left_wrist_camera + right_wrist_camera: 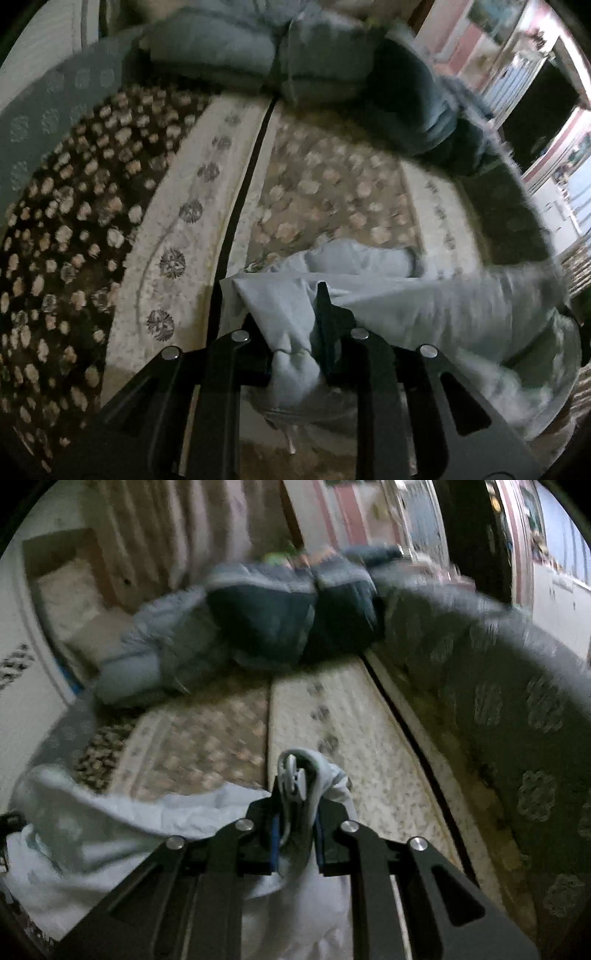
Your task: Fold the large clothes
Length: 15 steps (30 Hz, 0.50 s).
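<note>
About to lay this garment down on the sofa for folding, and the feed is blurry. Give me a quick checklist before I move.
1. Left gripper jaws pinch the pale garment: ok.
2. Right gripper jaws shut on garment: ok.
3. Cloth spans between both grips, off to the side in each view: ok.
4. Bare seat cushion ahead to lay it on: ok.
5. Blue bedding sits at the far end, apart from the garment: ok.
6. Garment's lower edge hanging free or dragging: cannot tell.

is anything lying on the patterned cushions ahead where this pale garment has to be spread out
Nothing visible does. Both grippers, left and right, grip the garment; the cushions ahead lie bare. The folded blue bedding sits beyond, at the far end.
</note>
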### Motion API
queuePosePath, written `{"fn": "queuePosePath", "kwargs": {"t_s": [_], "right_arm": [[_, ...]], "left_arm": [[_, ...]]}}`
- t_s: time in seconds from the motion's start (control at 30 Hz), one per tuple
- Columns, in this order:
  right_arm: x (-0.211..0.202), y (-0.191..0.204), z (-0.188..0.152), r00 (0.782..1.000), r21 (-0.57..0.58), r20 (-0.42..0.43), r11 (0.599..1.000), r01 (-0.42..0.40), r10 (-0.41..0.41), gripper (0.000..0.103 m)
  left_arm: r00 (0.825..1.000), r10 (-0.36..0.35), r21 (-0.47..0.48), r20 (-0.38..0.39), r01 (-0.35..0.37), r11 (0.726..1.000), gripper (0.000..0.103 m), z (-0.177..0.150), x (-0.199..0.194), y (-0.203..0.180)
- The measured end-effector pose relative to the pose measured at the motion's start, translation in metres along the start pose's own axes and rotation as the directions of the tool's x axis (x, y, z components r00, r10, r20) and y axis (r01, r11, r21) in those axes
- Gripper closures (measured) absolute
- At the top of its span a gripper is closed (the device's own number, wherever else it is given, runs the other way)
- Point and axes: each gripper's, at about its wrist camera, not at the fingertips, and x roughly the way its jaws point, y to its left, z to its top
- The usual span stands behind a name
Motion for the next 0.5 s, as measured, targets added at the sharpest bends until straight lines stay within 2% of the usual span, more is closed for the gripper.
{"fn": "queuePosePath", "kwargs": {"t_s": [0.1,0.2,0.37,0.47,0.5], "right_arm": [[0.056,-0.012,-0.019,0.994,0.031,-0.109,0.999,0.034,-0.03,0.089],[0.076,-0.009,-0.034,0.992,0.022,-0.12,0.998,0.051,-0.048,0.089],[0.062,-0.002,-0.03,0.991,-0.046,-0.117,0.997,0.055,-0.06,0.088],[0.037,-0.007,-0.023,0.993,-0.015,-0.119,1.0,0.009,-0.011,0.08],[0.029,-0.01,-0.019,0.993,0.0,-0.117,1.0,-0.003,0.003,0.074]], "left_arm": [[0.995,0.056,0.031,-0.085,-0.053,0.998,0.081,-0.006,0.064,0.0],[0.995,0.063,0.024,-0.083,-0.061,0.998,0.081,-0.011,0.084,0.003],[0.993,0.071,0.028,-0.093,-0.068,0.997,0.081,-0.009,0.073,0.006],[0.994,0.059,-0.008,-0.09,-0.06,0.998,0.081,-0.004,0.054,0.002],[0.994,0.053,-0.023,-0.091,-0.055,0.998,0.08,-0.003,0.045,0.0]]}}
